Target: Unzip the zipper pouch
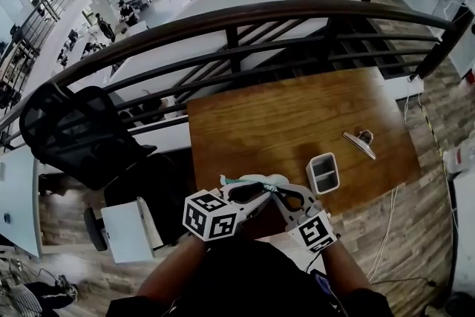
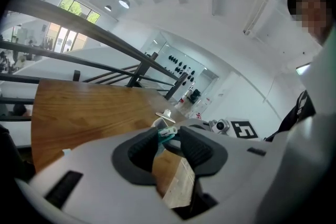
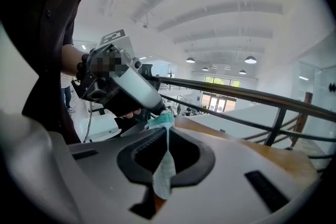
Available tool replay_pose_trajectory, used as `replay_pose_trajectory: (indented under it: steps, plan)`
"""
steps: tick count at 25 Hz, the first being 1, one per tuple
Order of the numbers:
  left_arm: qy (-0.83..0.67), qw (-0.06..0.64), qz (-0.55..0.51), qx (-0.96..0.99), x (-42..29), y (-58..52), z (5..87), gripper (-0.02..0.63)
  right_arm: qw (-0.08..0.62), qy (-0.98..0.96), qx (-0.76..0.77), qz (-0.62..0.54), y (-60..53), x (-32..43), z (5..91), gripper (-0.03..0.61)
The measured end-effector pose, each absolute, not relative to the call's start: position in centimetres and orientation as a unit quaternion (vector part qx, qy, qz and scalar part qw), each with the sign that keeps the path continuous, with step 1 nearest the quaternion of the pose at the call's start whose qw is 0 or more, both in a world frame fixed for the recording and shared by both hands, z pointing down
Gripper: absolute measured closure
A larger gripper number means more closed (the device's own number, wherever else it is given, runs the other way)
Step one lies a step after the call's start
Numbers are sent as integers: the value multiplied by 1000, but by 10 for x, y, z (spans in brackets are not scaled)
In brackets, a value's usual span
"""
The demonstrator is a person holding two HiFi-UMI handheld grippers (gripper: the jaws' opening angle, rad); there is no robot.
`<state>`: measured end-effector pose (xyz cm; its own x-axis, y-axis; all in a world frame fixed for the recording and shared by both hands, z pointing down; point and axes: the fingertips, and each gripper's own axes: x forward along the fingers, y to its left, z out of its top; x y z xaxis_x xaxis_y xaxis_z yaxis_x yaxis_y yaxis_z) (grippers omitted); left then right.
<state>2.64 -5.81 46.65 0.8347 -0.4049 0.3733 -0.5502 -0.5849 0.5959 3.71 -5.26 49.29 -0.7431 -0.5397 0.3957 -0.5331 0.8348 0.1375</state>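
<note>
The zipper pouch [image 1: 256, 180], pale teal and white, is held up over the front edge of the wooden table [image 1: 282, 115]. My right gripper [image 3: 167, 131] is shut on a flap of the pouch's cloth [image 3: 166, 170], which hangs down between its jaws. My left gripper [image 2: 168, 136] faces it from the other side. Its jaws stand slightly apart, and the small teal and white zipper pull [image 2: 167, 132] lies between the tips with wood showing through the gap below. In the head view the left gripper [image 1: 261, 189] and right gripper [image 1: 278, 191] meet tip to tip at the pouch.
A small white two-part box [image 1: 323, 172] stands on the table just right of the grippers, with a metal clip [image 1: 360, 142] beyond it. A dark curved railing [image 1: 245, 15] runs behind the table. A black mesh chair [image 1: 74, 134] stands at the left.
</note>
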Motion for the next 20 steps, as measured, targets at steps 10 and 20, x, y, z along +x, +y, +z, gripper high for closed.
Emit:
replay_pose_trajectory:
  steps: [10,20]
  plan:
    - [-260,404,108,870,28,-53,478,414,249,-927,274,-51,-44,27,498,574]
    - [-262,447,103,849,18,-53,492,485,265,-926,262,-55,-37,23,507,574]
